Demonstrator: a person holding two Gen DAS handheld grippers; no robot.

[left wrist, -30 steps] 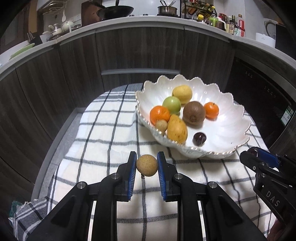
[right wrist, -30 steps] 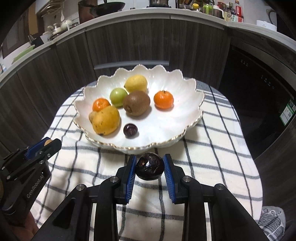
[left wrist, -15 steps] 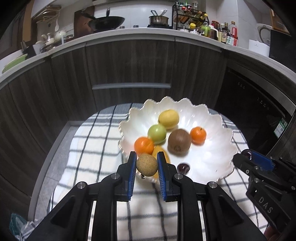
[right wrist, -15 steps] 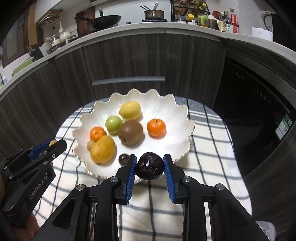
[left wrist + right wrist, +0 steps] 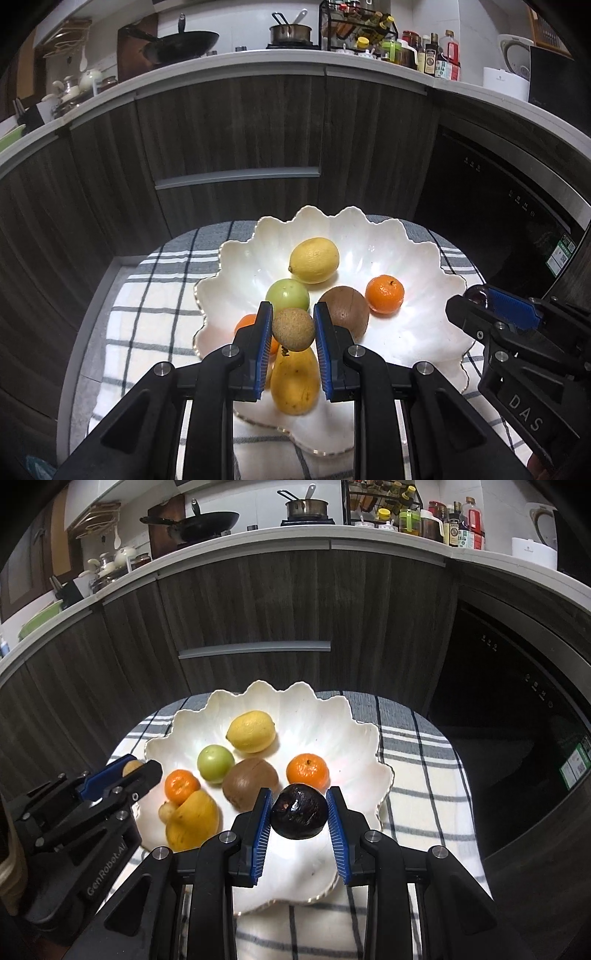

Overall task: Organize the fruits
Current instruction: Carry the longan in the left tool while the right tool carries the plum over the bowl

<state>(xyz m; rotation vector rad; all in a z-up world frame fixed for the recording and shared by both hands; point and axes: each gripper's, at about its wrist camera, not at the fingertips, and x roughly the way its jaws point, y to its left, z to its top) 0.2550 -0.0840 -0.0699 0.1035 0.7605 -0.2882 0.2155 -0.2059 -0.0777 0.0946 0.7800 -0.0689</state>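
While both fruits hang over the dish, the scene reads so:
Left load: a small tan round fruit [image 5: 293, 329] is pinched between the blue pads of the left gripper [image 5: 293, 347].
Right load: a dark wrinkled fruit [image 5: 300, 811] is clamped crosswise in the right gripper [image 5: 300, 825].
Below the fingers: the white scalloped bowl [image 5: 424, 258] sits on a checked cloth [image 5: 147, 295].
Beyond the left fingertips: a green fruit [image 5: 287, 295] and a lemon [image 5: 314, 260]; a kiwi [image 5: 345, 312] just right of them, a yellow mango [image 5: 295, 384] beneath.
Beyond the right fingertips: the kiwi and a mandarin [image 5: 307, 771].
Risk: I judge that a release from this height lets either round fruit bounce, knock its neighbours, or roll over the low rim.
Second risk: the two grippers are close, so opening together may make them clash.
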